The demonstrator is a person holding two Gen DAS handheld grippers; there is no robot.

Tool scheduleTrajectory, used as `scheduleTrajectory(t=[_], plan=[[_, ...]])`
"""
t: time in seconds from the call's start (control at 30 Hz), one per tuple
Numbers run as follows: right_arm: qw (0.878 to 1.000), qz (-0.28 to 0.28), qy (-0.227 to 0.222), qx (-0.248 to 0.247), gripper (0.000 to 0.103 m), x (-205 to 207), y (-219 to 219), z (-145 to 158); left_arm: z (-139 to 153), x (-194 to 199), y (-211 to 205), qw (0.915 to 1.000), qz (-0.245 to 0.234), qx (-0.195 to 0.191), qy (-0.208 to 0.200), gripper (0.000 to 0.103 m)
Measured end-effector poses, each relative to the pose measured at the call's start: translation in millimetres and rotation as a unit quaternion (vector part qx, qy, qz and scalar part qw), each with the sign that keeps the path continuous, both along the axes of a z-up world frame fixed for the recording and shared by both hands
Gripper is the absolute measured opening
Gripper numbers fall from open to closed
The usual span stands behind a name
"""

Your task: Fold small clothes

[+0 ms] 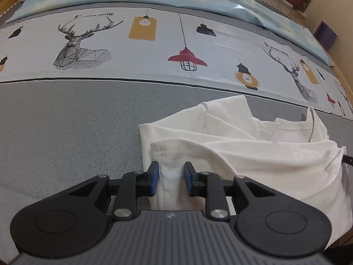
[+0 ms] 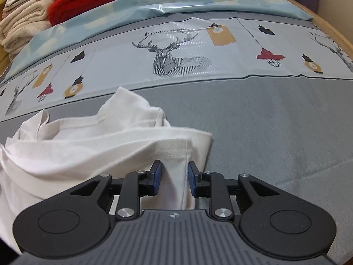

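- The white garment (image 1: 253, 154) is sitting on the grey bed cover (image 1: 66, 132), right out in front of both your claws. It's bunched and layered, with a collar-ish edge poking up at the far side from your left claw (image 1: 171, 178).
- From the left claw, the near corner of the cloth runs straight between the blue pads (image 1: 154, 177). There's a visible gap each side of that fabric strip, so I'd call that claw parted and not pinching. The cloth is just lying in the slot.
- It's the same on your right claw (image 2: 174, 177): the opposite near corner hangs between its pads (image 2: 157, 176), the jaws stand apart, and nothing looks squeezed.
- As for progress, the near edge looks brought over onto the body of the garment, so there seems to be one fold in. But it's lumpy, the layers don't line up, and a flap sticks up beyond the right claw toward the deer-print sheet (image 2: 172, 55).
- What's left, I reckon: back out of the corners cleanly, flatten that heap, then at least another fold to get it compact.
- There's a stack of folded stuff (image 2: 19, 28) far off to the left past your right claw. That could be where it ends up, but I can't tell.
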State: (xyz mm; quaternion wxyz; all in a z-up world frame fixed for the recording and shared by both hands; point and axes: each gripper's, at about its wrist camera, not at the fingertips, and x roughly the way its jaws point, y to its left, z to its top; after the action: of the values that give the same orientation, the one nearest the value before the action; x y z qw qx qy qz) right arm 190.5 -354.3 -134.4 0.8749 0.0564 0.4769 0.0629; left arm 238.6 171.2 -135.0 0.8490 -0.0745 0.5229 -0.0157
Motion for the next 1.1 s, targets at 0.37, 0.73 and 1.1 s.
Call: scheduleTrajectory(t=[0.37, 0.73, 1.1], plan=[[0.993, -0.058, -0.101, 0.018, 0.005, 3.3, -6.0, 36.0, 34.6, 0.5, 5.0, 0.9942, 0.021, 0.025, -0.102, 0.005], [0.983, -0.139, -0.121, 0.005, 0.008, 34.9, 2.6, 31.0, 33.8, 22.7, 12.2, 0.9903, 0.069, 0.052, -0.110, 0.015], [0.995, -0.089, -0.009, 0.036, 0.028, 7.0, -4.2, 16.8, 9.7, -13.2, 39.5, 0.9971, -0.007, -0.063, 0.042, 0.028]])
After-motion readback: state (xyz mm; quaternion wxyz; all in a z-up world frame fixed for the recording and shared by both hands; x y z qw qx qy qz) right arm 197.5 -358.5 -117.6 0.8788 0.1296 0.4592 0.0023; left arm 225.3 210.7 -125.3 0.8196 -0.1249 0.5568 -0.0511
